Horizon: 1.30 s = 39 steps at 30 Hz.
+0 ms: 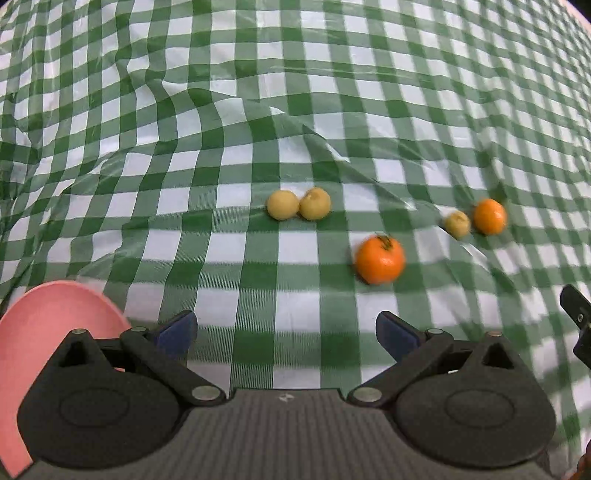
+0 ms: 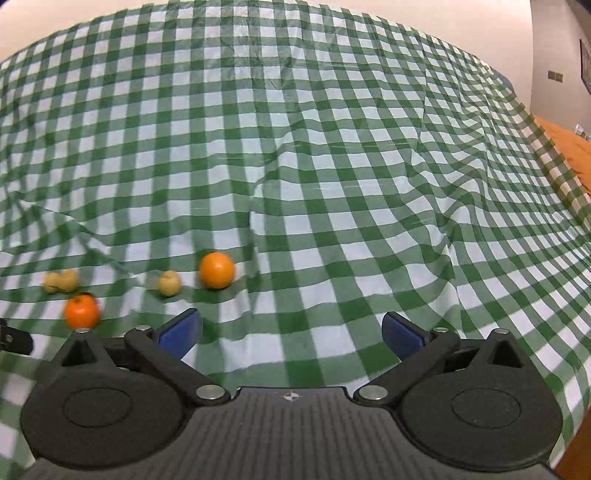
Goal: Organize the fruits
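Hovering over the green-and-white checked cloth (image 1: 295, 110), the left gripper (image 1: 286, 334) has its blue pads spread wide apart with nothing between them, and the right gripper (image 2: 291, 332) stands just as wide and just as empty. Nearest on the left, in the left wrist view, a pink plate (image 1: 48, 317) lies half hidden behind the gripper's body. Beyond the left gripper's fingers and a little to the right sits a large orange with a stalk (image 1: 379, 259), apart from the rest. Farther off, two yellowish fruits (image 1: 298, 204) lie touching side by side. To the far right a smaller yellowish fruit (image 1: 457, 223) rests just beside a small orange (image 1: 489, 216). At the right edge a dark part of the other gripper pokes in. From the right wrist, all the fruits lie to the left of the fingers. Farthest away the cloth rises in wrinkles towards a pale wall (image 2: 332, 11).
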### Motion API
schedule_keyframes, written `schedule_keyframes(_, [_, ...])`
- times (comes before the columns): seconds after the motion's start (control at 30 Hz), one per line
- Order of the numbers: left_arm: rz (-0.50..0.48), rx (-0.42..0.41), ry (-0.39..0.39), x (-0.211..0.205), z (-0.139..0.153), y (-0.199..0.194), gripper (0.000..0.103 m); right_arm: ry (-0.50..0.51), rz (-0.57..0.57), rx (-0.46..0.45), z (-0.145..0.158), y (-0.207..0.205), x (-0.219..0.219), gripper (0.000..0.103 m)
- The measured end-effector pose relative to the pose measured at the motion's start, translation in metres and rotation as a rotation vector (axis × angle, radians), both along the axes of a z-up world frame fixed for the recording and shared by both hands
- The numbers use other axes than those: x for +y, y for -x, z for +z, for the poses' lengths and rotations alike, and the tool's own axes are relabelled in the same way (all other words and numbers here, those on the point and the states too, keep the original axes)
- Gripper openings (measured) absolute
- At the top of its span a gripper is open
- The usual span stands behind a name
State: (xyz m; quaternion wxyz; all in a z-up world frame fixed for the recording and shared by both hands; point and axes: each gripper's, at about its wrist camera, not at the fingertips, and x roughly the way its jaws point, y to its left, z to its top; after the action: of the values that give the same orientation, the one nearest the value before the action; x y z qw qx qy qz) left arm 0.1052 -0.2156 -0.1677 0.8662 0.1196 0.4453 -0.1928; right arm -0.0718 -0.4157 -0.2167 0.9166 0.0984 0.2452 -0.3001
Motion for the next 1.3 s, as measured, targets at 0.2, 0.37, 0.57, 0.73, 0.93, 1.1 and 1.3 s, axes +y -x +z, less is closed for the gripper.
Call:
schedule_keyframes(0.2, [-0.004,-0.085,-0.050,-0.031,-0.025,-0.029,0.103,-0.008,-0.026,0.030,-0.028,-0.049,-0.020,0.102])
schedule_keyframes(0.37, [-0.043,-0.211,0.004,-0.037,-0.048,-0.040,0.103,-0.062,0.009,0.101,-0.045,-0.082,-0.022,0.102])
schedule_keyframes(0.57, [-0.031,-0.217,0.231,-0.012,-0.062,-0.049,0.103,-0.084,0.012,0.084,-0.047,-0.081,-0.025,0.102])
schedule_keyframes(0.73, [-0.044,-0.246,0.149,-0.025,-0.064,-0.049,0.103,-0.085,0.011,0.085,-0.048,-0.083,-0.026,0.102])
schedule_keyframes(0.93, [-0.042,-0.238,0.163,-0.022,-0.068,-0.053,0.103,-0.086,0.007,0.082,-0.046,-0.079,-0.025,0.102])
schedule_keyframes(1.1, [-0.041,-0.239,0.166,-0.020,-0.065,-0.047,0.103,-0.086,0.007,0.083,-0.046,-0.079,-0.025,0.102])
schedule_keyframes(1.3, [-0.041,-0.240,0.167,-0.021,-0.067,-0.048,0.103,-0.086,0.005,0.082,-0.047,-0.079,-0.025,0.102])
